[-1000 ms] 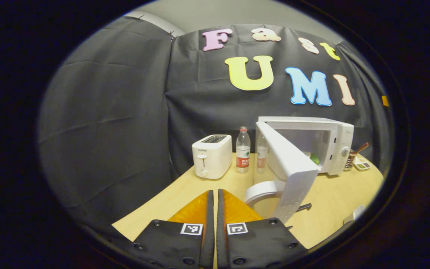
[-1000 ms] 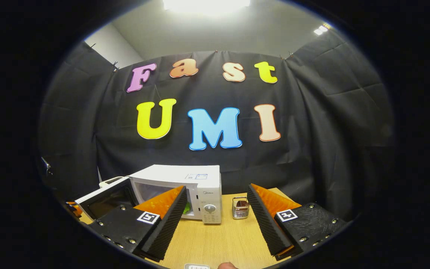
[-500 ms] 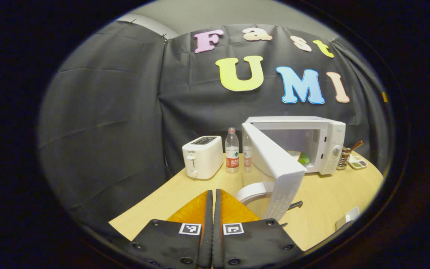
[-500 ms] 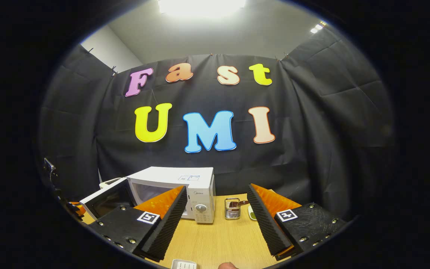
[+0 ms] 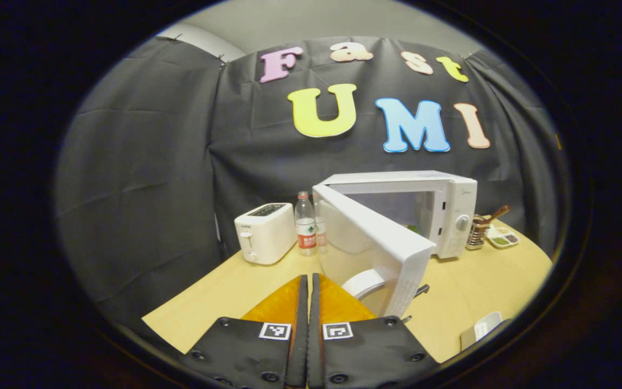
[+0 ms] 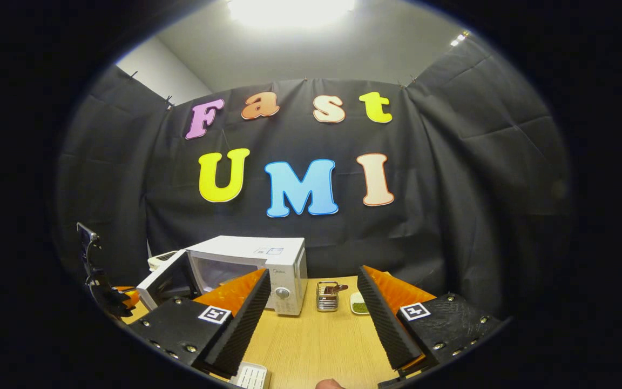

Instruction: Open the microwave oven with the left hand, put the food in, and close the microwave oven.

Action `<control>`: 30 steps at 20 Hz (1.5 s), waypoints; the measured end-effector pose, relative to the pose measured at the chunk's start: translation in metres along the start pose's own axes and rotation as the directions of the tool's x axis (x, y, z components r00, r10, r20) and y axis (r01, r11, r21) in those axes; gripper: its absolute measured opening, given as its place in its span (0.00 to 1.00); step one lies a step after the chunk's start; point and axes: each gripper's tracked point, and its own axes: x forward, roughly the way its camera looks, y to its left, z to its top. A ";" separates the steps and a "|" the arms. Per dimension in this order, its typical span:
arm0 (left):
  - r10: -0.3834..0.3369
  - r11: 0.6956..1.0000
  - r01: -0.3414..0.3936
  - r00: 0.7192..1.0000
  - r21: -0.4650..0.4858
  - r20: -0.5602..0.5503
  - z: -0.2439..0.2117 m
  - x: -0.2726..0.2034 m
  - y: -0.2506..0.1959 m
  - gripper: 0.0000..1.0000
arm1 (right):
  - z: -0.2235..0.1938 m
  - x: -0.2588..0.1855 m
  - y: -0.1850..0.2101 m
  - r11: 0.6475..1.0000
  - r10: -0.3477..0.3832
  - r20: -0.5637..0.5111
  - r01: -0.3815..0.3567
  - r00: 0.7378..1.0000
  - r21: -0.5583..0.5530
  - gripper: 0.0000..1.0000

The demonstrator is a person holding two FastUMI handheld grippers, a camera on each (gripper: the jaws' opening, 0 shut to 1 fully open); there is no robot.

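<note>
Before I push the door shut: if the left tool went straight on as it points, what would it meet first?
Probably the microwave door, swung partly open just ahead and slightly right of the left tool; depth is unclear, so it may pass left of it.

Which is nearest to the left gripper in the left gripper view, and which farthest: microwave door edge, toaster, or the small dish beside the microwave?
From the left gripper:
1. Microwave door, its free edge just right of the fingers.
2. Toaster, farther back on the left.
3. Small dish, far right, past the microwave.
</note>
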 end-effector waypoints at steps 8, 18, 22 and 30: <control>-0.172 0.985 0.172 0.985 0.026 0.000 0.015 0.023 -0.068 0.07 | -0.001 0.017 -0.016 0.998 -0.055 -0.004 0.055 0.998 0.019 0.98; -0.355 0.934 0.354 0.935 0.048 0.007 0.034 0.071 -0.129 0.07 | -0.003 0.036 -0.011 0.991 -0.132 -0.006 0.133 0.991 0.009 0.98; -0.402 0.915 0.401 0.916 0.034 0.003 0.037 0.096 -0.144 0.08 | -0.002 0.039 -0.017 0.982 -0.187 -0.001 0.187 0.982 0.001 0.98; -0.483 0.874 0.482 0.875 0.063 0.011 0.048 0.138 -0.181 0.08 | -0.009 0.040 -0.028 0.957 -0.291 -0.019 0.291 0.957 -0.005 0.98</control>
